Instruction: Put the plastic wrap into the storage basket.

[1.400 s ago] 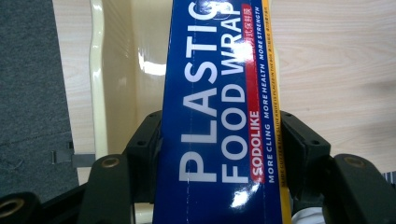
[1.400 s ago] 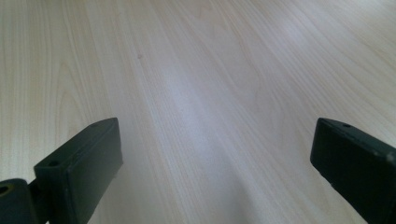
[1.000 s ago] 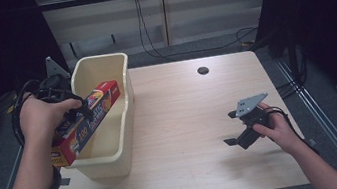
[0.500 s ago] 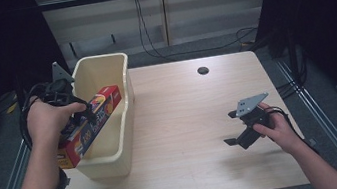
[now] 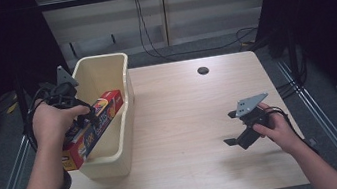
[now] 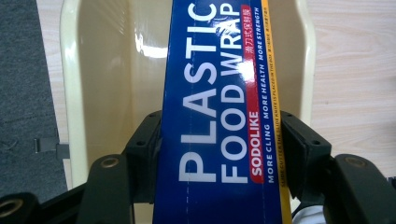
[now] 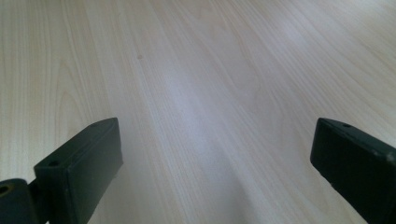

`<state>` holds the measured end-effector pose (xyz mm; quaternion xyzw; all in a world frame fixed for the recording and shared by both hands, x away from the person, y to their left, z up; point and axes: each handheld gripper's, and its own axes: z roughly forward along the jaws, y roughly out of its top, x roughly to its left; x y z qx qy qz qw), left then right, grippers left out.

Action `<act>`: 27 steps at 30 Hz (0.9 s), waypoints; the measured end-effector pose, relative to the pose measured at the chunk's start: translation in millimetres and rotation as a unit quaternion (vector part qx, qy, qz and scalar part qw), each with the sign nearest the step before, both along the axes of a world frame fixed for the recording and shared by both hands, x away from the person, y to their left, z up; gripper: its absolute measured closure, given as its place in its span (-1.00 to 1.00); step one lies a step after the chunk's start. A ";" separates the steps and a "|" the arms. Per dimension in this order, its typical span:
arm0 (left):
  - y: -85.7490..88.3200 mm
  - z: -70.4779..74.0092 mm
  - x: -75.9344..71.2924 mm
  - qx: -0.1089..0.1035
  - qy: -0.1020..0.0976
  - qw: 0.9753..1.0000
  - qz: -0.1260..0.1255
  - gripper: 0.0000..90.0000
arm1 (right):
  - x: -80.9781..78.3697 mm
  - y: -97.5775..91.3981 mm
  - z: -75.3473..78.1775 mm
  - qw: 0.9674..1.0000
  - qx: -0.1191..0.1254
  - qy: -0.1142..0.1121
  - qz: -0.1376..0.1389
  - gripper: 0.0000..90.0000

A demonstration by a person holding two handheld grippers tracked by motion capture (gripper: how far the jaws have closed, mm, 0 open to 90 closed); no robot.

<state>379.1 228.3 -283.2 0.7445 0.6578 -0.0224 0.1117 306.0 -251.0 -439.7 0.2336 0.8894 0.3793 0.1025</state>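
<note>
The left claw (image 5: 90, 120) is clamped across a long box of plastic food wrap (image 5: 92, 129), its two black jaws pressing the box's opposite long sides in the left gripper view, where the blue face of the box (image 6: 219, 112) runs up the middle with white lettering and a red strip. The box is tilted, its far end over the inside of a cream plastic bin (image 5: 123, 112) and its near end sticking out past the bin's left wall; the person's left hand (image 5: 52, 123) covers part of it in the high view, so whether the far end touches the bin floor cannot be told. In the left gripper view the bin (image 6: 93, 84) is cut off at the top and its bottom is hidden behind the box. The right claw (image 5: 234, 127) hangs just over the tabletop (image 5: 186, 122) near its right side, well apart from the bin, jaws spread wide with nothing between them; the right gripper view shows bare pale wood grain (image 7: 196, 93) between them. The right hand (image 5: 278, 128) wraps the handle. The tabletop is light wood with a dark round hole (image 5: 203, 70) near the far edge. Beyond it, cables hang against a pale wall panel, and both sides of the room are too dark to make out.
</note>
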 end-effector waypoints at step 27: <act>-3.0 -19.4 0.6 -0.001 0.032 0.999 0.006 -0.11 | -0.4 1.0 0.0 1.000 -0.002 -0.002 -0.001 -0.96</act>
